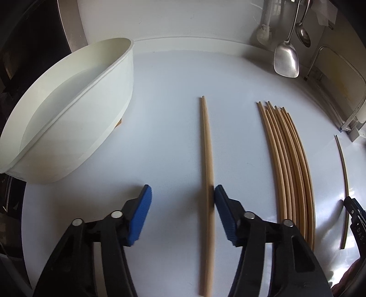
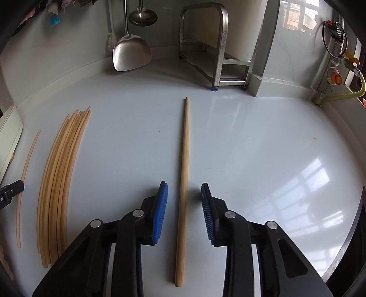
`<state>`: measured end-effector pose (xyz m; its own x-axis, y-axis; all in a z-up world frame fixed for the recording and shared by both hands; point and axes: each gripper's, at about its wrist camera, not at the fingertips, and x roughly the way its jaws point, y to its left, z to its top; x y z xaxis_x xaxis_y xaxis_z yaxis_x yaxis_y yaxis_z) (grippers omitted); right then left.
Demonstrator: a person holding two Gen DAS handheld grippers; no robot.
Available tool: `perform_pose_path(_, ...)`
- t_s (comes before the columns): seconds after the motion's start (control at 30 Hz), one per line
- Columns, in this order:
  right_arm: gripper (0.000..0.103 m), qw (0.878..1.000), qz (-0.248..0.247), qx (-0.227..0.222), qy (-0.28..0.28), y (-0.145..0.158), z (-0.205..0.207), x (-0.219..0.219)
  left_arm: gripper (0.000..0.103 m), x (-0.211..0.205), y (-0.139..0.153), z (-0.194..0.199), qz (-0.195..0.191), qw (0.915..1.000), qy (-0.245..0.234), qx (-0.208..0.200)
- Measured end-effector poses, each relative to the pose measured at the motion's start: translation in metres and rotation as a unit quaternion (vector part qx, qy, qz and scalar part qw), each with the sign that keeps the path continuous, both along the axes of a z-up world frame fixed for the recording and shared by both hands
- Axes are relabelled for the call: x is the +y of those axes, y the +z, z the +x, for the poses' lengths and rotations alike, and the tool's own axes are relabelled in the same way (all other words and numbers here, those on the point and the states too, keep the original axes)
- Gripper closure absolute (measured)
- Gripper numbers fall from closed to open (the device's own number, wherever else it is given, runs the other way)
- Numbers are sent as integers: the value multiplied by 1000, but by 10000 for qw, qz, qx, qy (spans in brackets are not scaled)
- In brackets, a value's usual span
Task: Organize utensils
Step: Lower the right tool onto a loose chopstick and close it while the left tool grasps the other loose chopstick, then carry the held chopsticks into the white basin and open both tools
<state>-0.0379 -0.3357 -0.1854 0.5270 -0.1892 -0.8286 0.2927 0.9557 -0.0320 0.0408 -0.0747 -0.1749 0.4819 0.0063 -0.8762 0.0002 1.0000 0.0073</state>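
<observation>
In the left wrist view a single wooden chopstick (image 1: 207,178) lies on the white counter between the blue pads of my open left gripper (image 1: 183,194), touching the right pad (image 1: 223,205). A bundle of several chopsticks (image 1: 290,173) lies to its right, and another single chopstick (image 1: 344,182) lies further right. In the right wrist view that chopstick (image 2: 184,182) lies between the pads of my open right gripper (image 2: 184,194), touching neither. The bundle (image 2: 59,180) and the left chopstick (image 2: 25,180) lie to its left.
A white oval tub (image 1: 68,109) stands at the left. A metal spatula (image 2: 131,52) and ladle (image 2: 143,17) hang at the back wall. A steel rack (image 2: 215,45) stands at the back right. A gas valve and hose (image 2: 338,75) sit at the far right.
</observation>
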Motion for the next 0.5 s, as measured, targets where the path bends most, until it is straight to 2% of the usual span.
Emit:
perform_pose_path(0.07, 88, 10000, -44, 3, 65, 0, 0, 4, 76, -1, 2, -2, -14, 10000, -22, 12)
perform_pose_path(0.13, 96, 9998, -85, 20, 158, 0, 1, 9, 90, -1, 2, -2, -27, 10000, -48, 37)
perform_pose_path(0.17, 97, 9997, -122, 38, 192, 1, 2, 11, 93, -1, 2, -3, -31, 10000, -69, 48)
perform_pose_path(0.27, 97, 9995, -100, 48, 281, 1, 2, 15, 95, 2, 3, -6, -99, 9999, -102, 76)
perform_pose_path(0.37, 97, 9996, 71, 71, 274, 2, 1, 13, 96, 8, 4, -8, -442, 9988, -48, 199)
perform_pose_path(0.5, 97, 9991, 337, 58, 256, 9, -3, 8, 96, 7, 10, -15, -452, 9986, -36, 266)
